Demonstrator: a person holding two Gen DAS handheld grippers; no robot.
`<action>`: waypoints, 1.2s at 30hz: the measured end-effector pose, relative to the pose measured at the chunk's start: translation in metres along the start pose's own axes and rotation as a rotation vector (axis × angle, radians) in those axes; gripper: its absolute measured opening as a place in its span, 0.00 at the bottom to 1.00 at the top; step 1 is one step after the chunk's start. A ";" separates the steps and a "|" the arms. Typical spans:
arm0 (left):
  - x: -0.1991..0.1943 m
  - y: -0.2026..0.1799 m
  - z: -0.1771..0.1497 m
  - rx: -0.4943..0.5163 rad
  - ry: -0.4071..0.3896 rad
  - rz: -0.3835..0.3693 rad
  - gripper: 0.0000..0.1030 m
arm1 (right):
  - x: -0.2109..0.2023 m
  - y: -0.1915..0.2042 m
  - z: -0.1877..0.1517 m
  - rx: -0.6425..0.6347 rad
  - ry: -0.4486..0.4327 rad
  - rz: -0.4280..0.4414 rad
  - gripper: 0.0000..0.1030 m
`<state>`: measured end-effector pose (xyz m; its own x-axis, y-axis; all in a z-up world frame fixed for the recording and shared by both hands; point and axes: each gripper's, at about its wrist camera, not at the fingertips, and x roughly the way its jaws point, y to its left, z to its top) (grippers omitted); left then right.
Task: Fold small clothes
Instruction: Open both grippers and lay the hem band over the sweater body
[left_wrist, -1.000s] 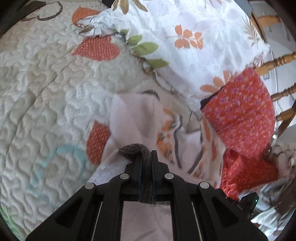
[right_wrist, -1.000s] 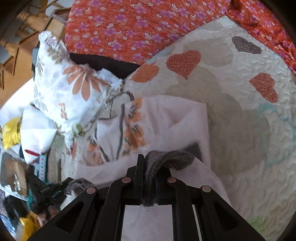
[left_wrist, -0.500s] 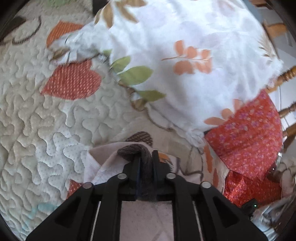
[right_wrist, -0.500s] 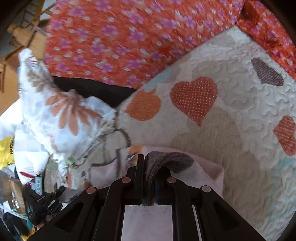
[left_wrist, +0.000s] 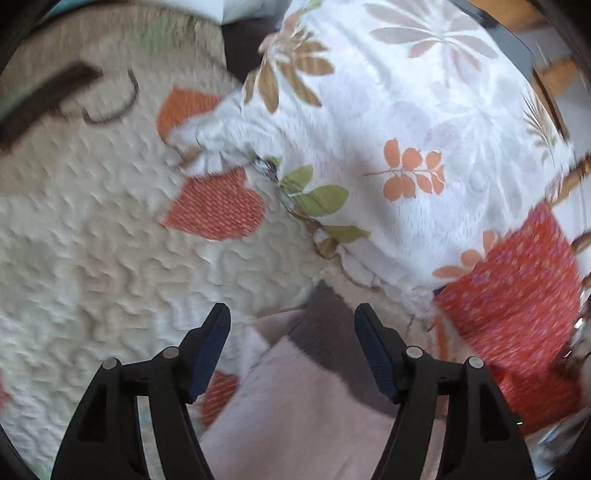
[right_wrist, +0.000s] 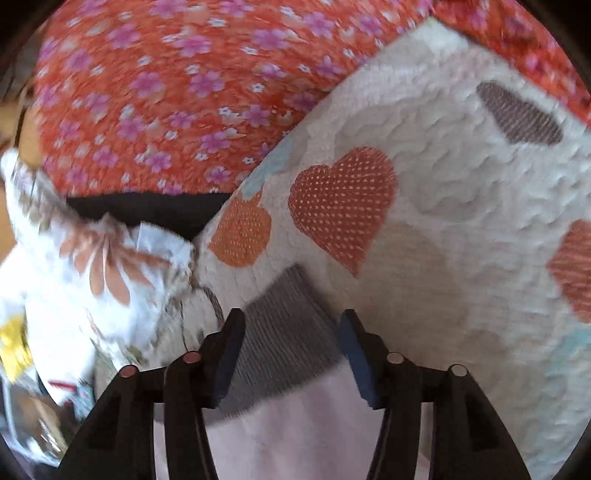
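A small pale pink garment (left_wrist: 295, 413) with a grey ribbed cuff (left_wrist: 325, 332) lies on the quilted bedspread (left_wrist: 92, 258). My left gripper (left_wrist: 291, 321) is open, its jaws wide apart over the cuff, holding nothing. In the right wrist view the same pink garment (right_wrist: 295, 435) shows its other grey ribbed cuff (right_wrist: 280, 332) lying flat. My right gripper (right_wrist: 291, 328) is open, with the cuff lying loose between its jaws.
A white floral pillow (left_wrist: 406, 147) lies just beyond the garment, also in the right wrist view (right_wrist: 85, 266). A red flowered cloth (right_wrist: 177, 96) lies behind, also at the left view's right (left_wrist: 517, 314). The bedspread (right_wrist: 461, 221) carries heart patches. Clutter sits at lower left (right_wrist: 22, 406).
Both grippers carried the grey cuffs forward toward the pillow, folding the garment over. Both have now opened and let the cuffs go onto the bed.
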<state>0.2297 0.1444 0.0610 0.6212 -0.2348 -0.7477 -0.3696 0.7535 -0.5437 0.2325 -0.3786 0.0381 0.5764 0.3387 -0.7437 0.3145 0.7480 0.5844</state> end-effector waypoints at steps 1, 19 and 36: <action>-0.008 -0.001 -0.004 0.030 -0.008 0.021 0.68 | -0.012 -0.004 -0.008 -0.011 0.003 0.007 0.57; -0.093 0.054 -0.152 0.086 0.122 0.048 0.76 | -0.100 -0.056 -0.163 -0.057 0.139 0.197 0.67; -0.002 0.052 -0.137 -0.050 0.149 -0.249 0.94 | -0.025 -0.058 -0.155 0.069 0.119 0.286 0.67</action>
<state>0.1146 0.1002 -0.0185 0.5900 -0.4993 -0.6345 -0.2540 0.6311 -0.7329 0.0828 -0.3423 -0.0275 0.5581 0.5968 -0.5766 0.2050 0.5742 0.7927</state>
